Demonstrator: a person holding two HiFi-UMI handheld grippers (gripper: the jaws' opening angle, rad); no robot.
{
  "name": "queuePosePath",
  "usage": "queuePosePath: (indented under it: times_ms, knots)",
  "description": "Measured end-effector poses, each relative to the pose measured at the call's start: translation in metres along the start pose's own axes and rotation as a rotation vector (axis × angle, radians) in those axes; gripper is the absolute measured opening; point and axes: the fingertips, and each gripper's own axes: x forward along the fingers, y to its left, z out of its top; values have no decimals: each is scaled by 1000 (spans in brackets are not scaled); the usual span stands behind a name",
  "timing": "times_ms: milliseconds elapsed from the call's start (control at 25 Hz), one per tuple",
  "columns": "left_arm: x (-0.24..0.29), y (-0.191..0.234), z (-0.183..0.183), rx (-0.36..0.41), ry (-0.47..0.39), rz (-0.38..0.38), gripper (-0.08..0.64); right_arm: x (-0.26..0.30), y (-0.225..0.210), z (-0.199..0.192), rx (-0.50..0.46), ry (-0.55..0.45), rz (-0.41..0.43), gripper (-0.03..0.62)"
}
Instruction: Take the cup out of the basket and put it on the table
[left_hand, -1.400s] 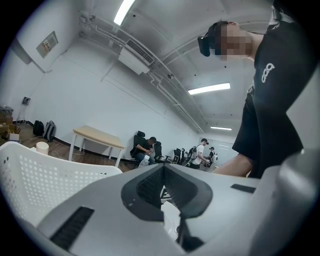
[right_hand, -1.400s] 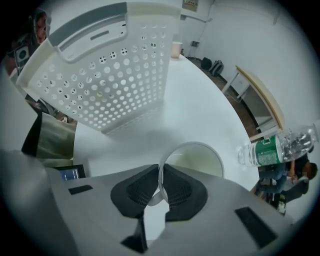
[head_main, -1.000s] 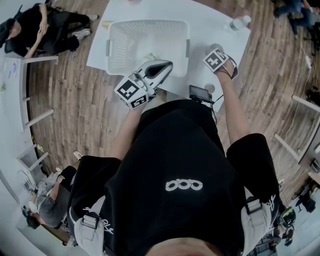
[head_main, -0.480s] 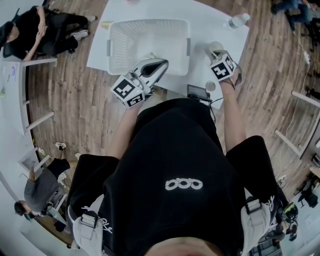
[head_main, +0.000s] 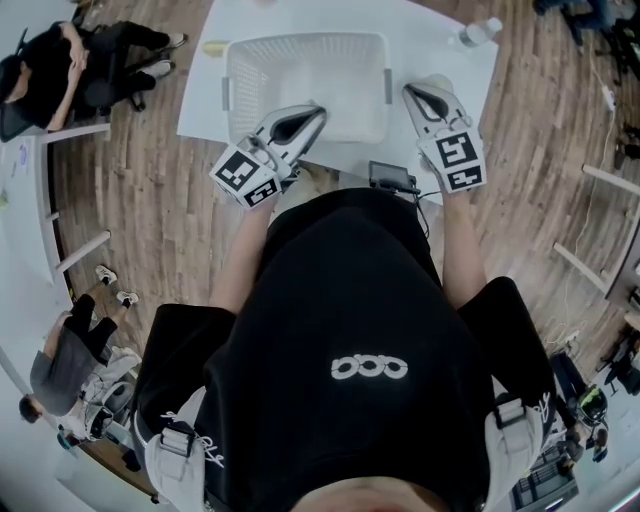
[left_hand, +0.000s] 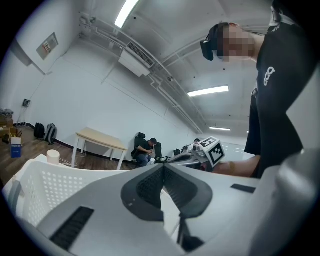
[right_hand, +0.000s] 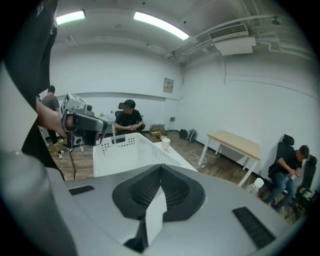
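The white perforated basket (head_main: 305, 40) stands on the white table (head_main: 440, 40); from the head view I see nothing inside it. A pale paper cup (right_hand: 165, 144) stands upright on the table beyond the basket's far left corner, and the same cup (left_hand: 53, 157) shows past the basket wall (left_hand: 40, 185). My left gripper (head_main: 312, 110) hangs over the basket's near rim, jaws shut and empty (left_hand: 163, 167). The right gripper (head_main: 413, 92) is beside the basket's right wall, pointing away from me, also shut on nothing (right_hand: 160, 167).
A clear water bottle (head_main: 478, 30) stands at the table's far right corner. A small black device with a cable (head_main: 393, 180) sits at the near table edge. People sit on chairs to the left (head_main: 80, 60). Wooden floor surrounds the table.
The right gripper has swung round to point forward alongside the basket, its marker cube now nearer me. The left gripper has drifted slightly left. Both stay shut.
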Motion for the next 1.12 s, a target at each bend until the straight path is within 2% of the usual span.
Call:
queuePosePath:
  times_ms: [160,520,760,1120]
  knots:
    - [-23,12,8,5,-2,-1,8,5,33,33,-10,-72,47,25]
    - [-74,48,17,6,-4,21,8,54,97,63,-37,-71,133,25]
    - [-95,62,16,8,-8,39,8,73,116,67,-45,-54,159,25]
    - [-103,67,19,2,-24,60,8,84,120,62,-55,-26,181,25]
